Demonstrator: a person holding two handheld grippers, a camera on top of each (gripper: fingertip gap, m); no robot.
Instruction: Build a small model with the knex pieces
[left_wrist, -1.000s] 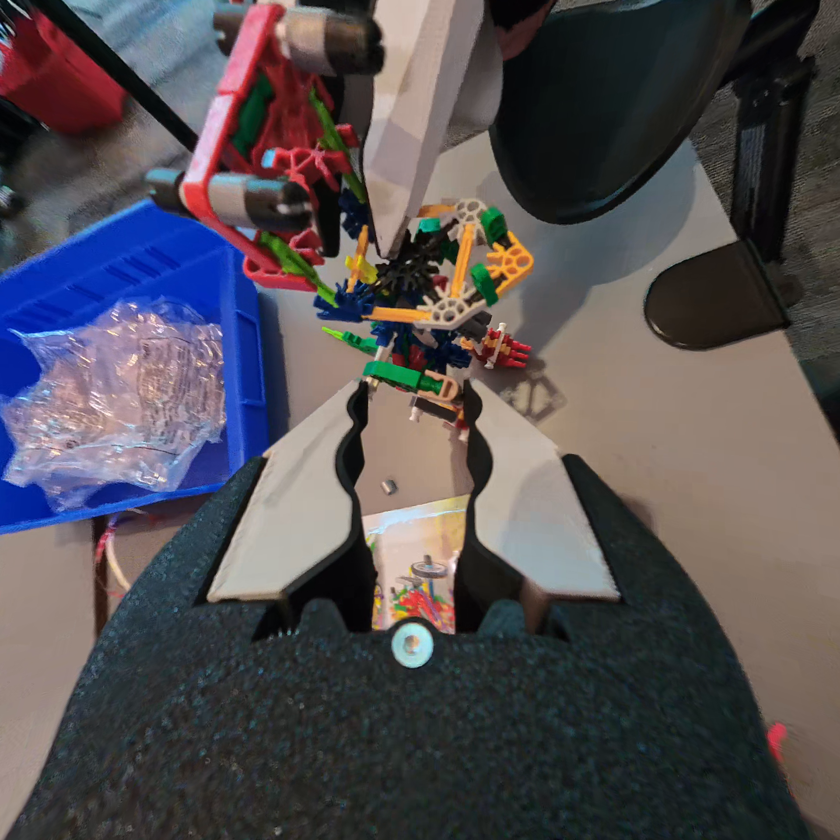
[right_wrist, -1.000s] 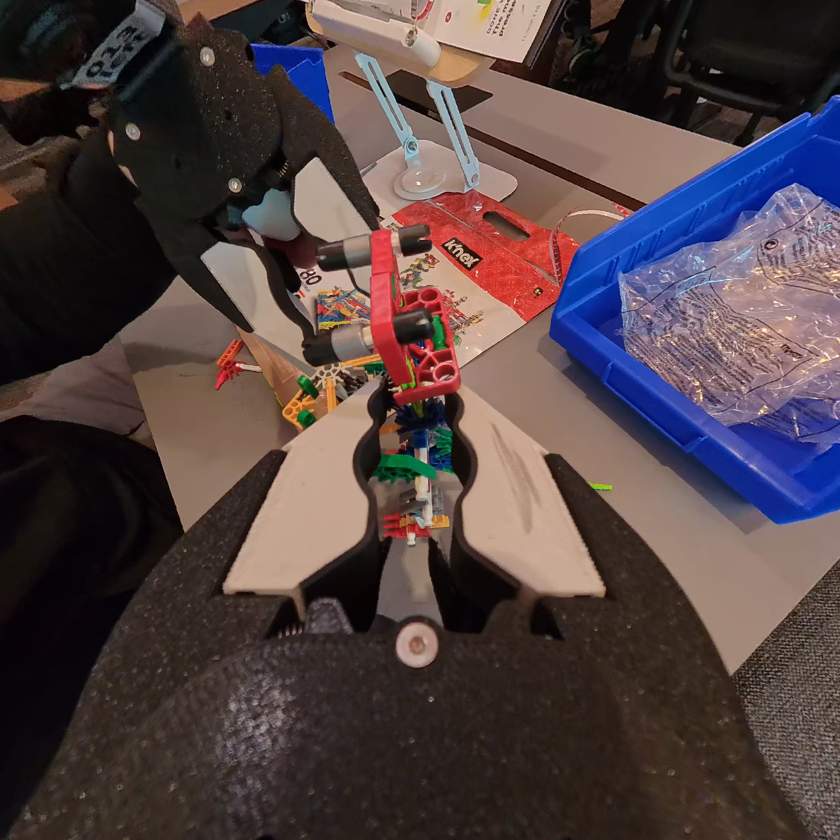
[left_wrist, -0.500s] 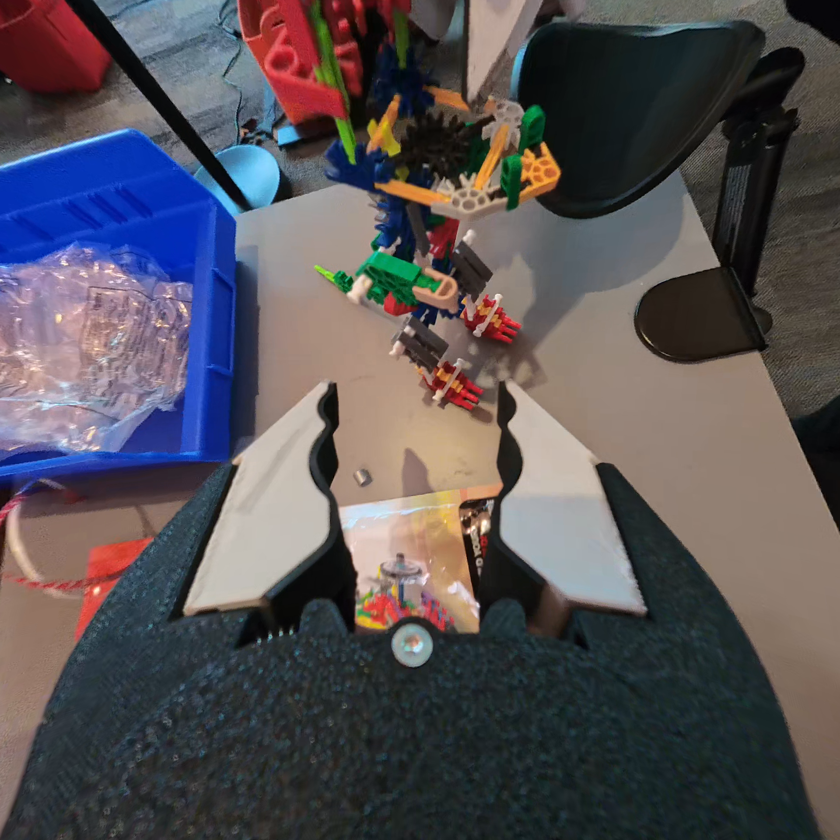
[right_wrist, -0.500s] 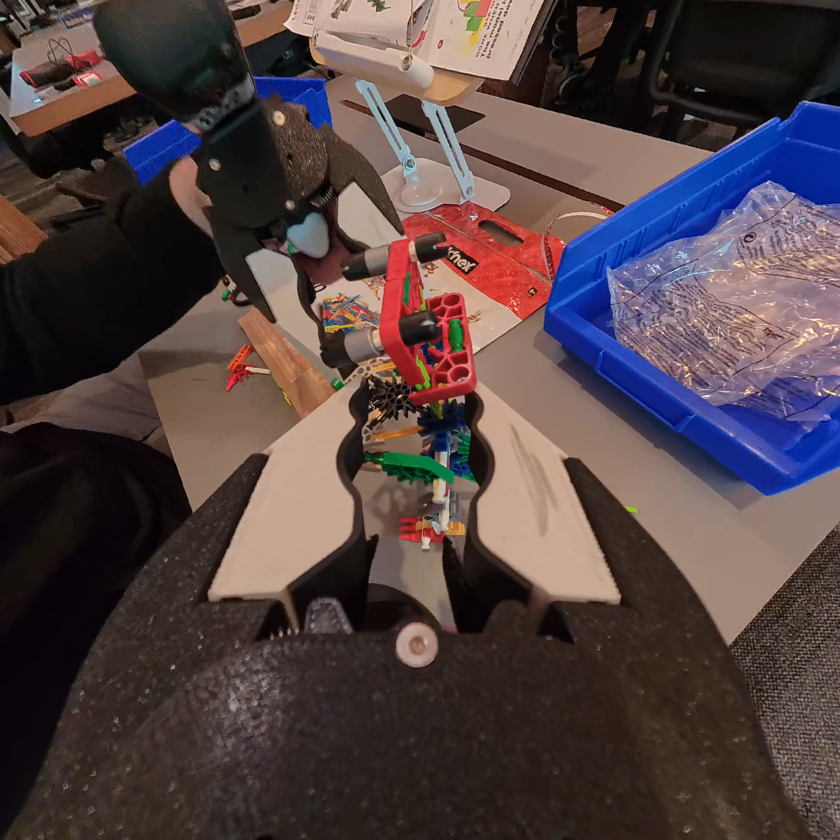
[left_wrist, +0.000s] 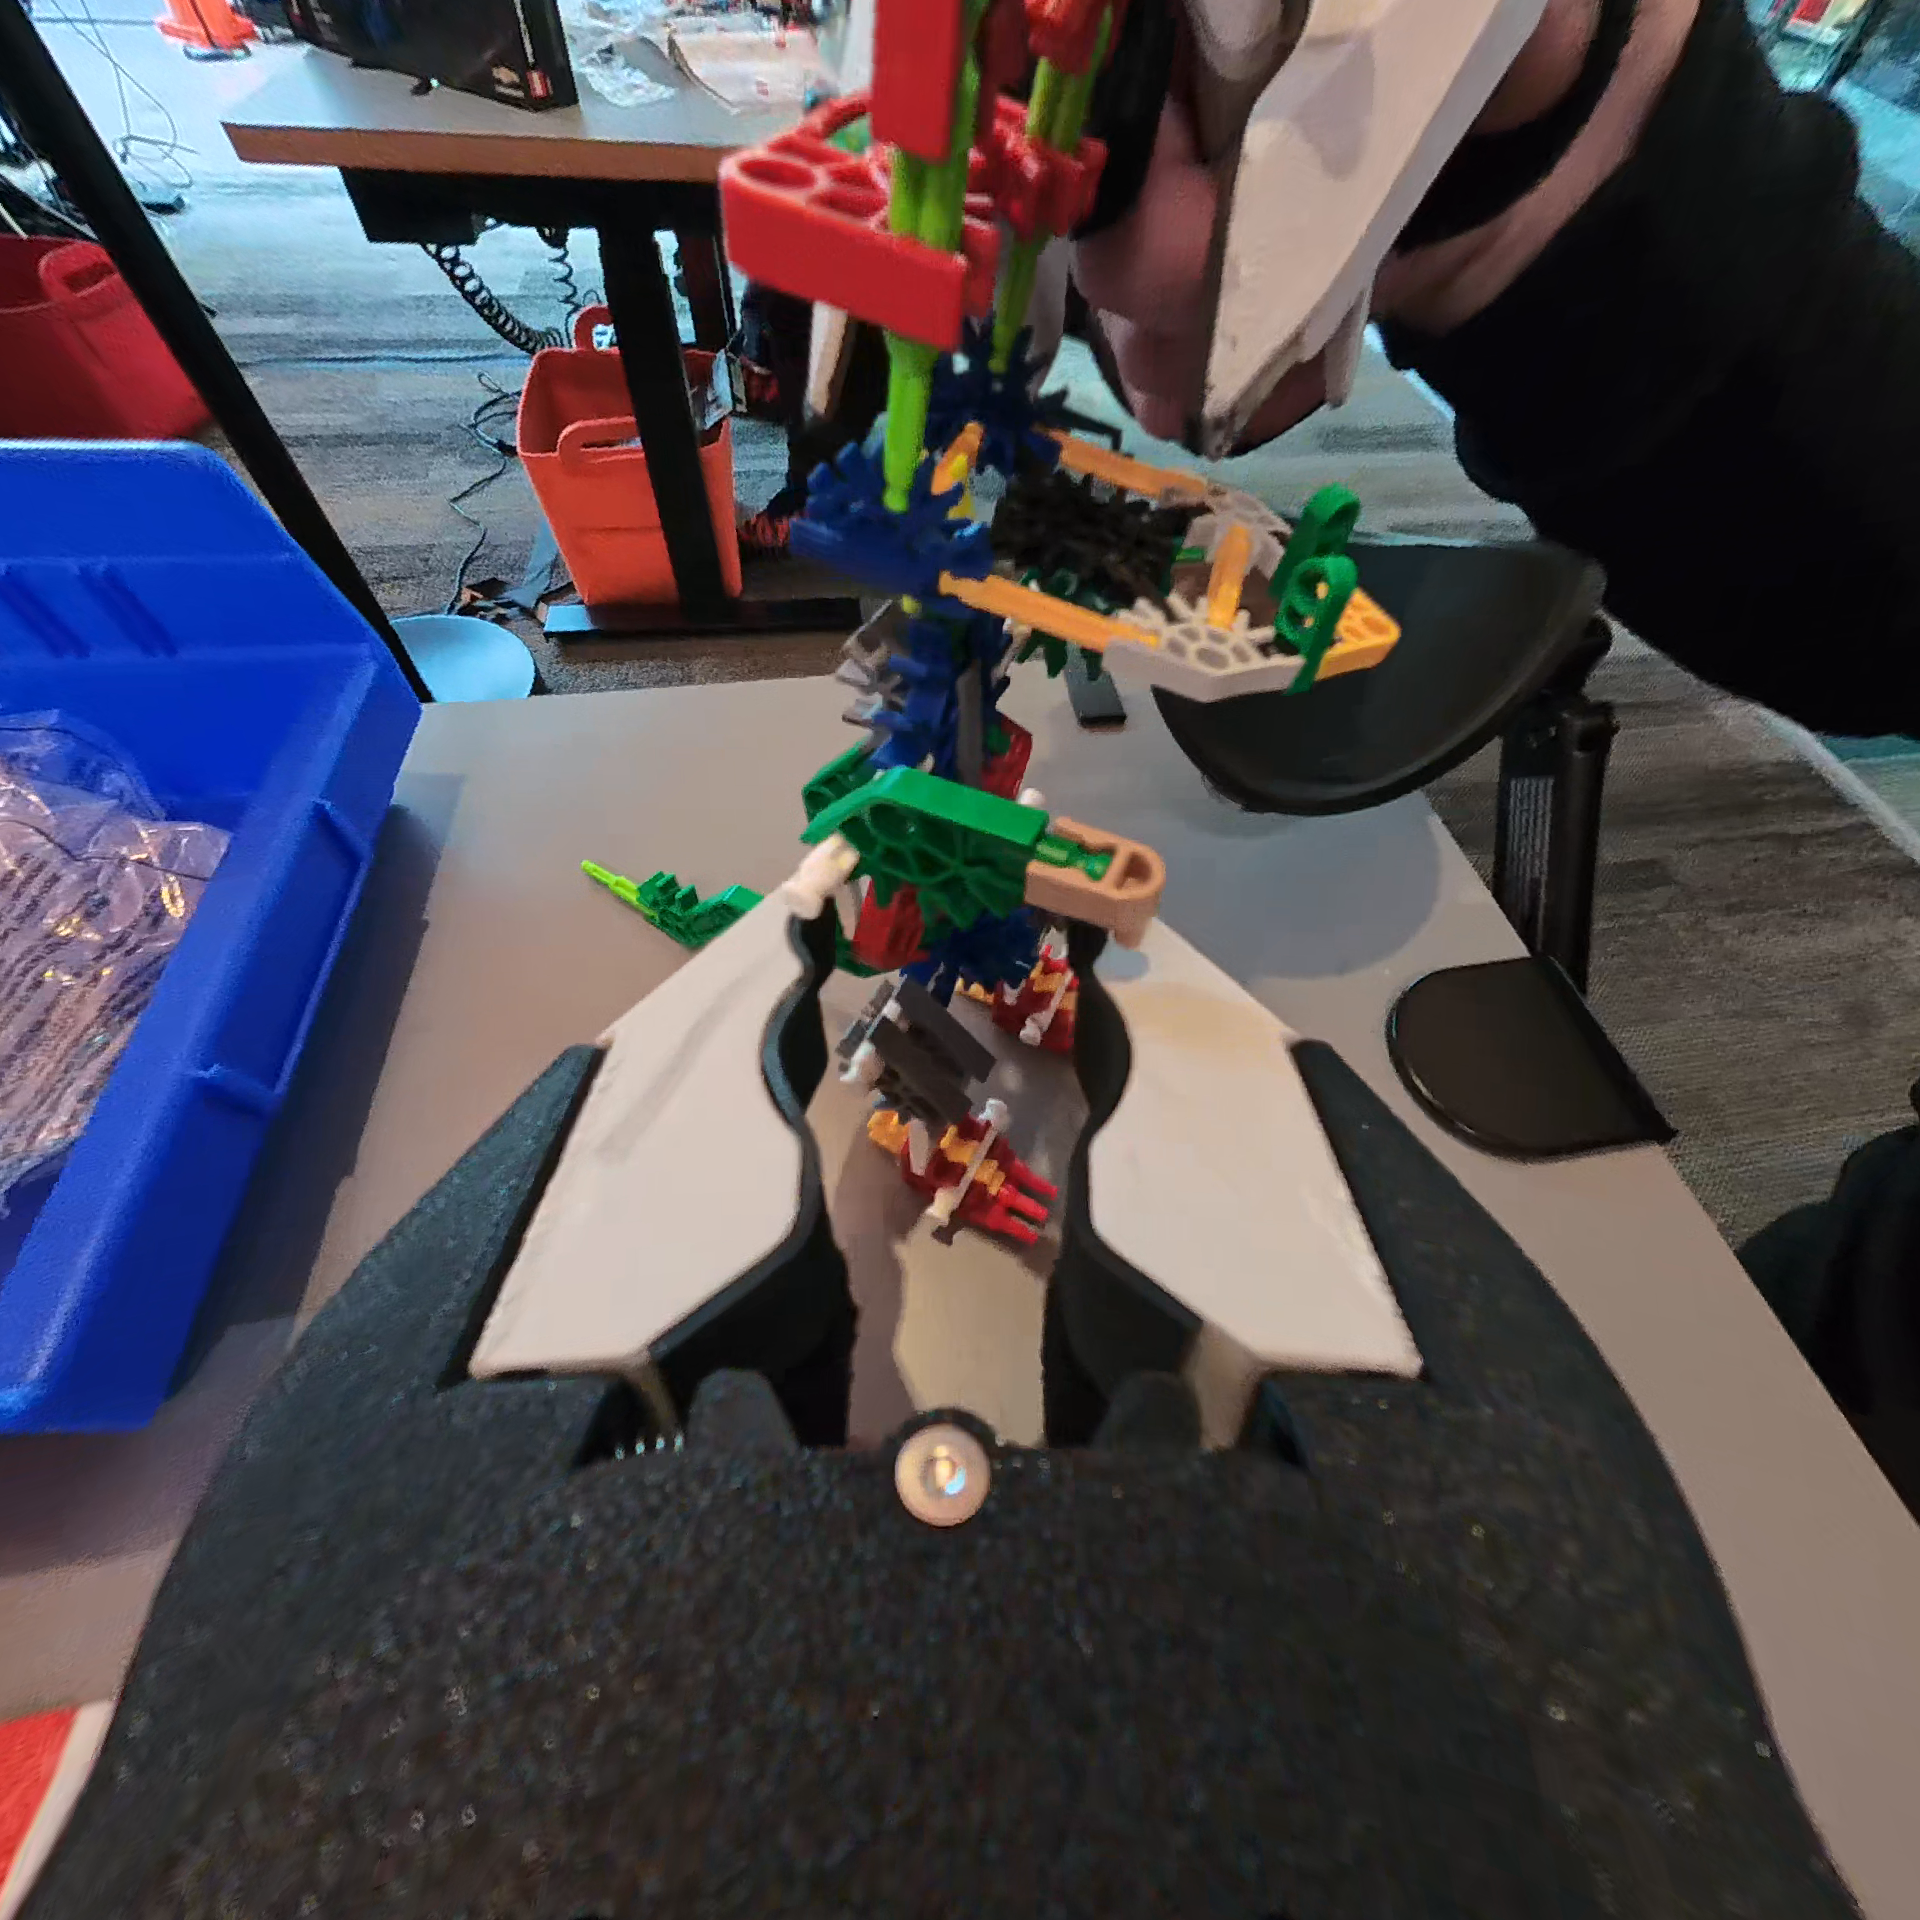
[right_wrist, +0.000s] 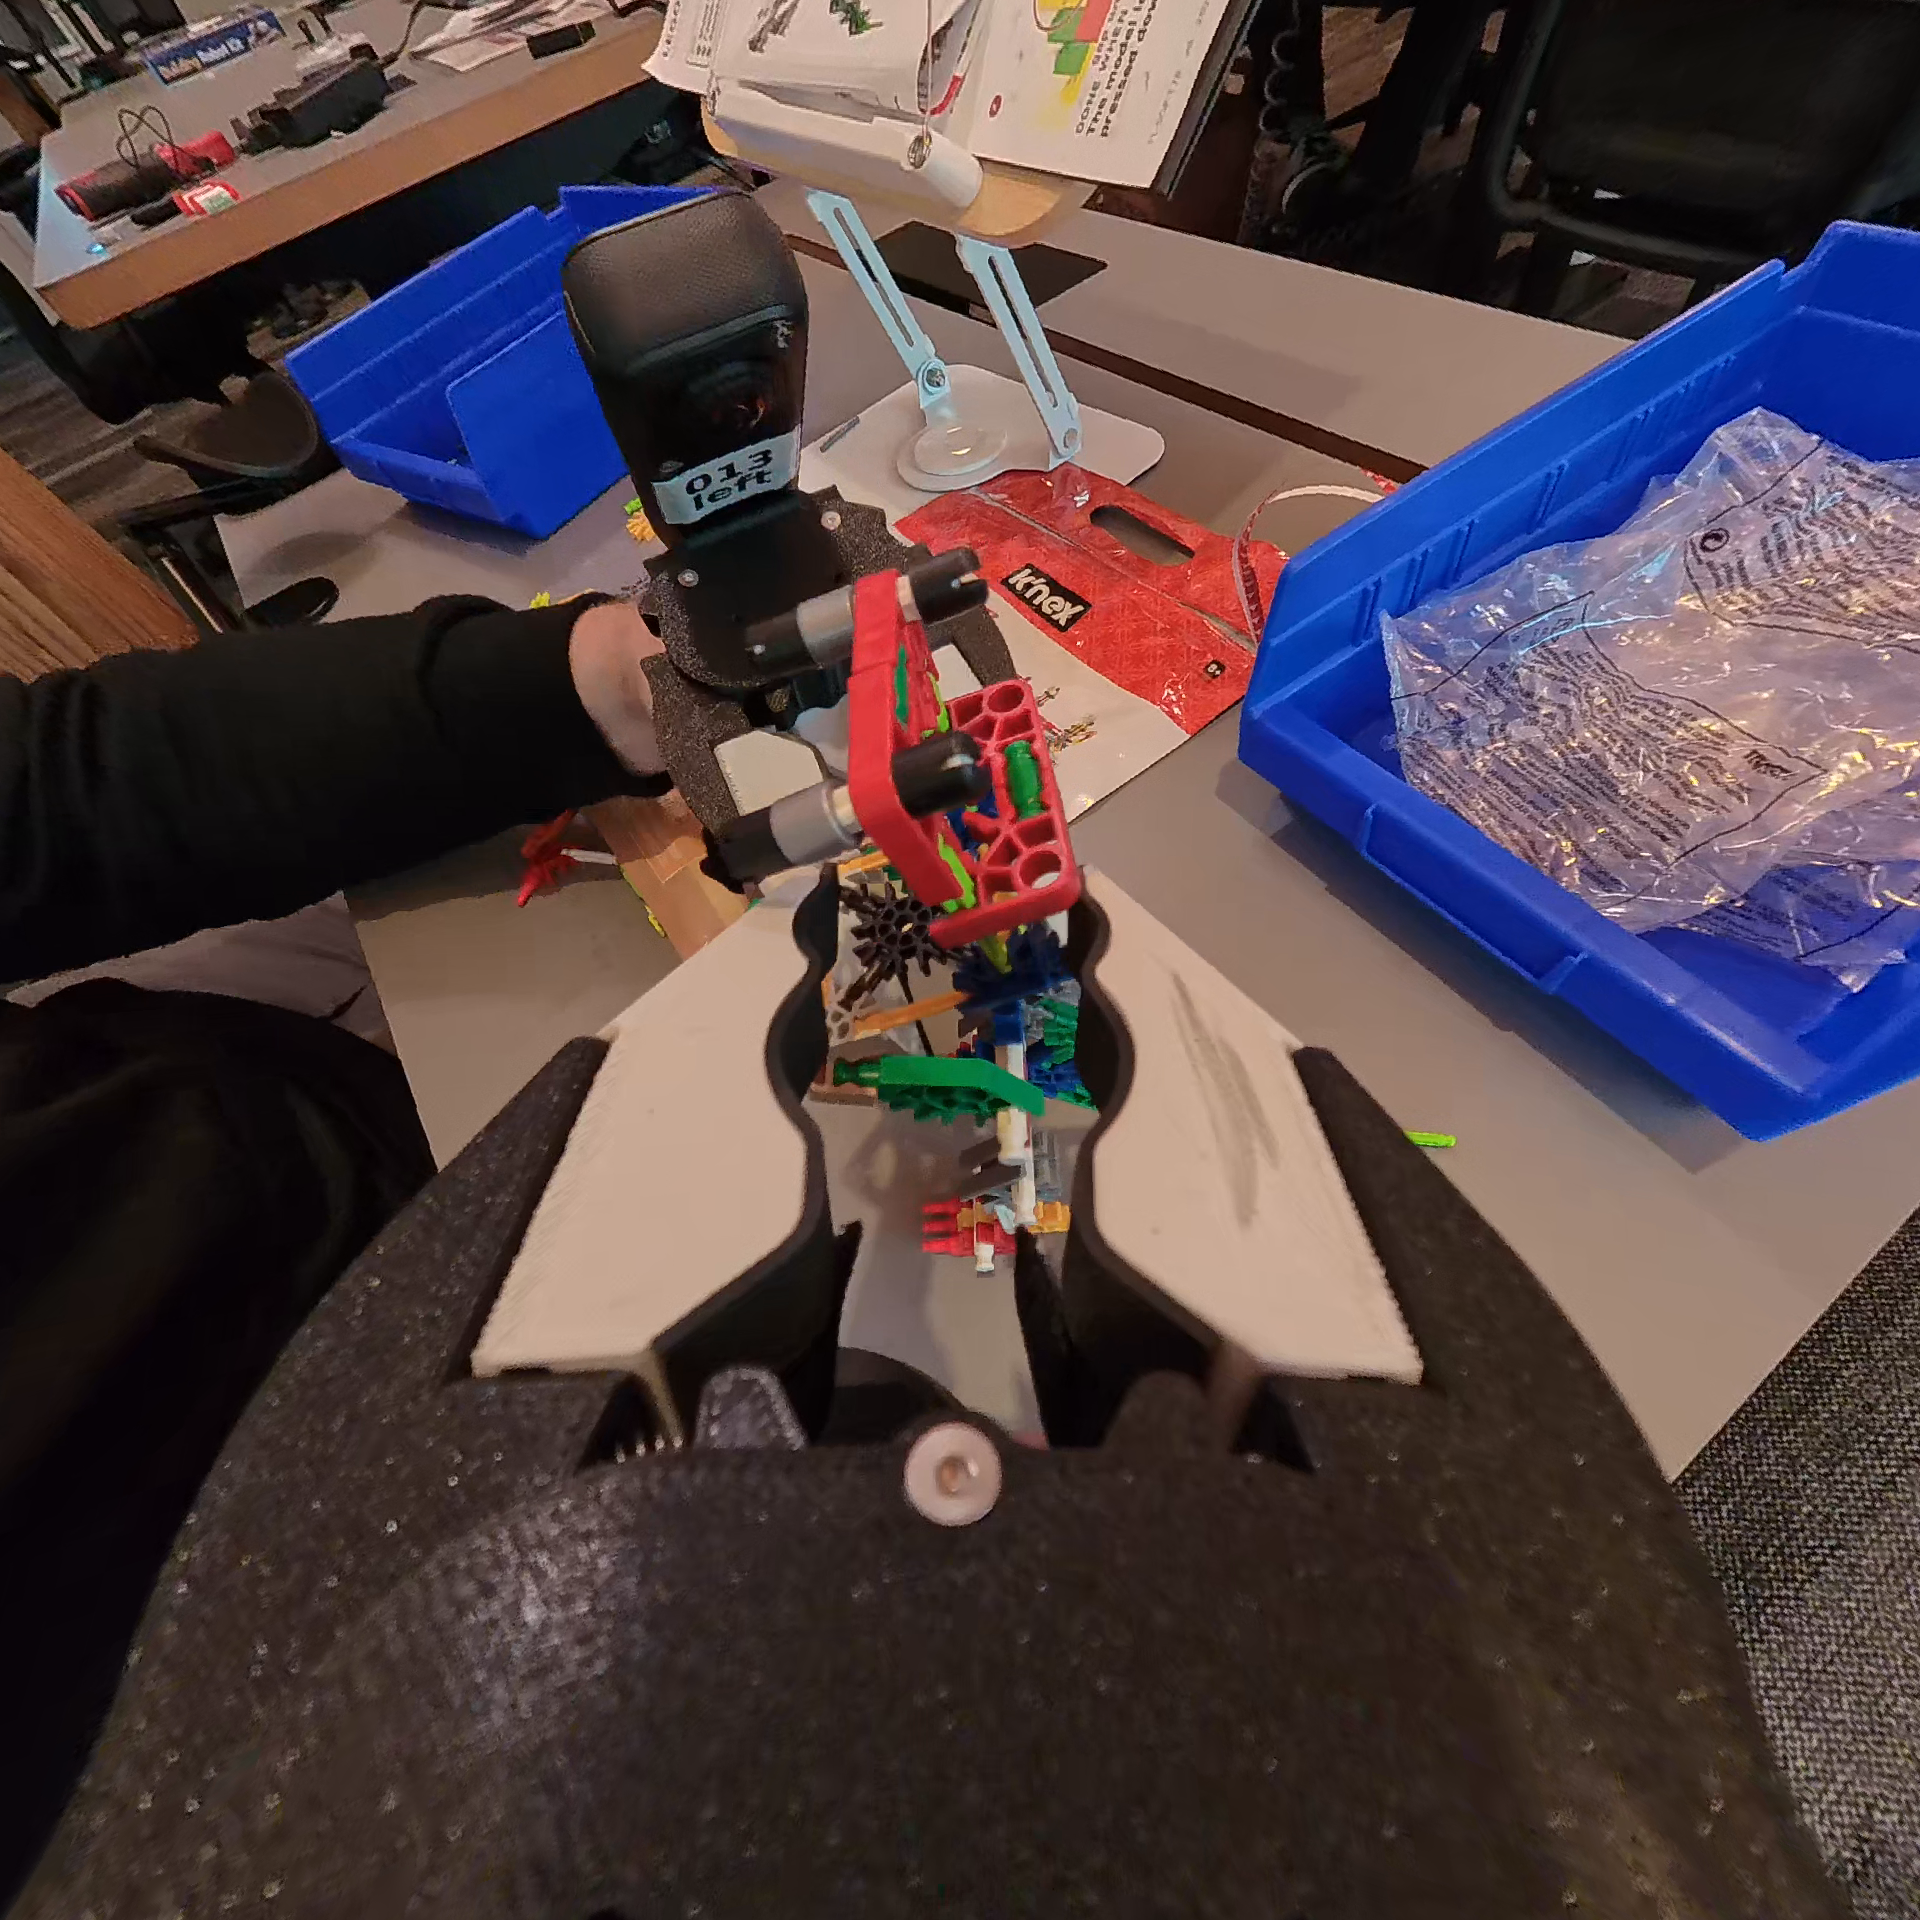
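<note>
Right gripper (right_wrist: 951, 966), seen along its own two pale fingers (right_wrist: 1226, 1122), pinches the upper part of a multicoloured construction-toy model (right_wrist: 966, 997), its tips pressed against the blue and green connectors just below a red frame (right_wrist: 961, 790) that carries grey and black cylinders (right_wrist: 821, 821). The model stands upright over the grey table (left_wrist: 582, 935), its red-and-yellow foot pieces (left_wrist: 977, 1164) low against the tabletop; whether they actually touch the surface cannot be told from either view. Left gripper (left_wrist: 940, 935) sits at the model's lower part, its fingers (left_wrist: 675, 1122) spread to either side of the dark grey and red pieces and not pressed together; the tips lie just beside the green connector (left_wrist: 925, 842) and tan clip (left_wrist: 1101, 883), though contact is hard to judge at this angle. In the right wrist view the left gripper appears beyond the model, held by a hand (right_wrist: 613, 686) in a black sleeve. A small green piece (left_wrist: 675, 904) lies on the table just left of the model. A blue bin (right_wrist: 1507, 831) holding a clear plastic bag (right_wrist: 1683, 707) stands to one side, a second blue bin (right_wrist: 468, 405) farther back, with a red packaging bag (right_wrist: 1122, 592) and a white stand (right_wrist: 987, 416) bearing a printed booklet (right_wrist: 935, 62) behind the model. A black chair (left_wrist: 1434, 675) is at the table's far edge.
</note>
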